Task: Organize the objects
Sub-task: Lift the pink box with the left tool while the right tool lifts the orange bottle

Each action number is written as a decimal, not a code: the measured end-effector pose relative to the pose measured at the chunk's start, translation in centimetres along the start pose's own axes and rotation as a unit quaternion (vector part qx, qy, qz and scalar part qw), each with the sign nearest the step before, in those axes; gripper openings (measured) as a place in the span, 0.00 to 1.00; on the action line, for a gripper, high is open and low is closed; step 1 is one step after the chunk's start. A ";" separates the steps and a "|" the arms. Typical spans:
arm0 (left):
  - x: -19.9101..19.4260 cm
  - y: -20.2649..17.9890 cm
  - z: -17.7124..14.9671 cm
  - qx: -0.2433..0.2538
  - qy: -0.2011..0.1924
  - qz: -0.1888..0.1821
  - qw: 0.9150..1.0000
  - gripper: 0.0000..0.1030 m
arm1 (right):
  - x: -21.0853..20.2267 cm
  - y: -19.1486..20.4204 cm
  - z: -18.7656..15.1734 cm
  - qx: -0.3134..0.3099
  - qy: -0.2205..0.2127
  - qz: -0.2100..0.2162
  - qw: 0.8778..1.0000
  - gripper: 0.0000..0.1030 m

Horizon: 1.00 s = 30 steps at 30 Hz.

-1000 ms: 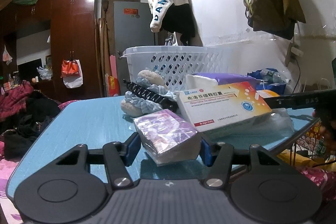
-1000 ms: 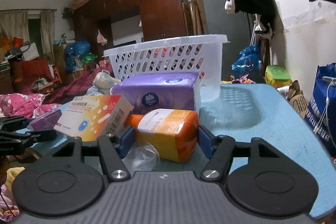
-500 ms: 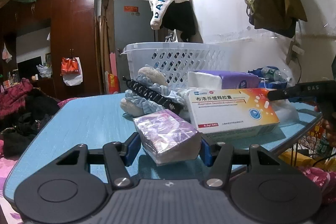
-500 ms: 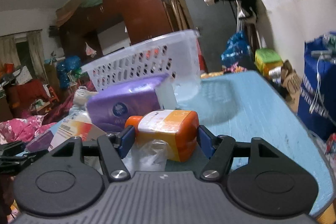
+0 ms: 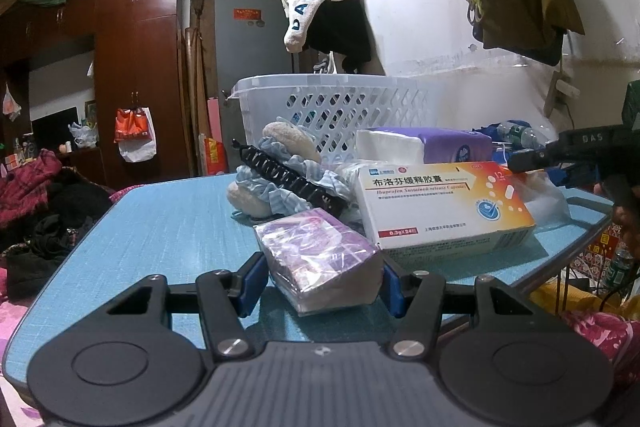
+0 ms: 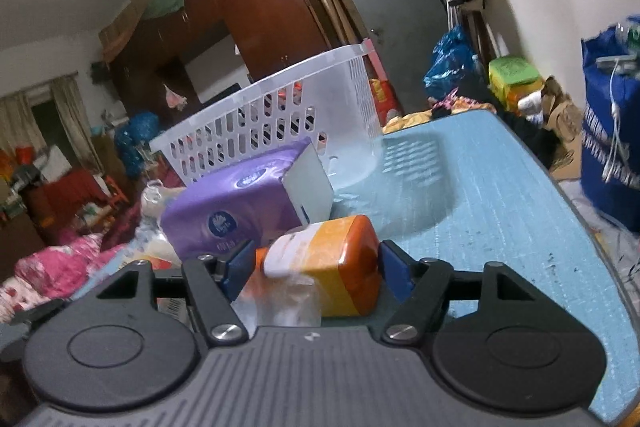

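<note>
My left gripper [image 5: 322, 281] is shut on a small purple wrapped tissue pack [image 5: 320, 259], held just above the blue table [image 5: 168, 227]. My right gripper [image 6: 314, 269] is shut on an orange bottle [image 6: 332, 263] lying on its side, tilted, with clear plastic wrap [image 6: 280, 301] in front of it. A white perforated basket [image 5: 332, 107] stands at the far side of the table; it also shows in the right wrist view [image 6: 280, 123]. My right gripper's body shows at the right edge of the left wrist view [image 5: 576, 151].
A medicine box [image 5: 440, 207], a purple tissue box [image 5: 432, 147] [image 6: 240, 207], a black hair clip [image 5: 288, 179] and a blue-and-cream cloth toy [image 5: 276, 171] lie between my left gripper and the basket. Bags and clothes surround the table.
My right gripper has lifted and tilted with the orange bottle, swinging toward the basket. My left gripper has kept hold of the purple pack and moved slightly forward.
</note>
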<state>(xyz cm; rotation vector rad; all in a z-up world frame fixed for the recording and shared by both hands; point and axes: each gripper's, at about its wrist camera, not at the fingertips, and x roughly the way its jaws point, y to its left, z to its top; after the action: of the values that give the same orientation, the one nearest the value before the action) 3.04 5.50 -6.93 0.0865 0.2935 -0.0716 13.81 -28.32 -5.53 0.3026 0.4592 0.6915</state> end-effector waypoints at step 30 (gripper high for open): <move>-0.8 -0.1 0.8 -0.002 -0.024 -0.001 1.000 0.58 | -1.3 0.7 0.9 -0.095 -0.025 -0.065 0.993 0.60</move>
<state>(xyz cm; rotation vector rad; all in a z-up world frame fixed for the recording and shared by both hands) 2.54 5.41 -5.97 0.0794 0.2455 -0.0747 12.99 -28.74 -4.08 0.1089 0.3588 0.5942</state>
